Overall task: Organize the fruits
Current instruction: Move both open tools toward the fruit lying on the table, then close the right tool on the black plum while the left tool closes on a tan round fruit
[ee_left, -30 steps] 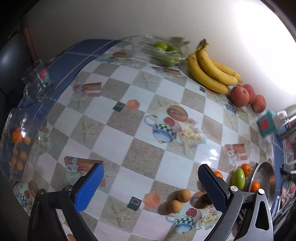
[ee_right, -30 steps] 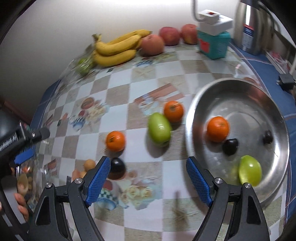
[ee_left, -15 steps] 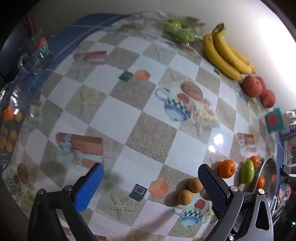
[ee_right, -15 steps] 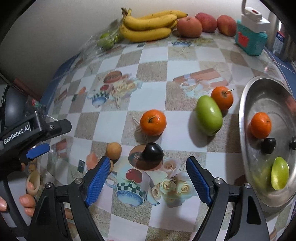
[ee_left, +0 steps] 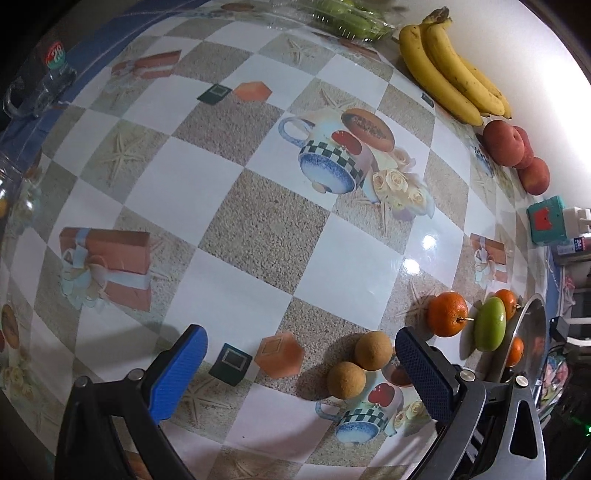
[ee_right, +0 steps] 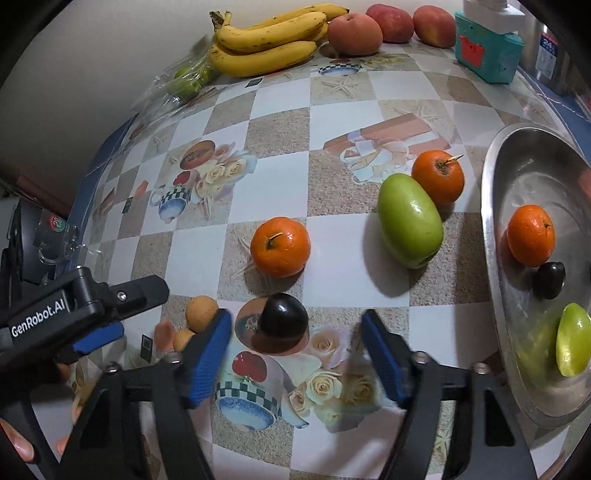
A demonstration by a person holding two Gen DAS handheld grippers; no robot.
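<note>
My right gripper (ee_right: 295, 330) points down over a dark plum (ee_right: 283, 320) on the table. Its jaws are closing; the plum sits between them, nearer the left pad, and neither pad touches it. My left gripper (ee_left: 301, 352) hangs open low over the table. Two small brown round fruits (ee_left: 373, 350) lie between its fingers, close to the right one, untouched. An orange (ee_right: 280, 246), a green fruit (ee_right: 410, 220) and a second orange (ee_right: 438, 176) lie beyond the plum. The metal bowl (ee_right: 493, 206) at the right holds an orange, a dark plum and a green fruit.
Bananas (ee_right: 266, 40), peaches (ee_right: 354, 33) and a bag of green fruit (ee_right: 188, 79) line the back wall. A teal box (ee_right: 487, 51) and a kettle stand at the back right. A glass mug (ee_left: 40, 88) sits at the table's left edge.
Both grippers have sunk closer to the table. The right one has shifted left from the bowl to the dark plum, and its jaws have narrowed around it.
</note>
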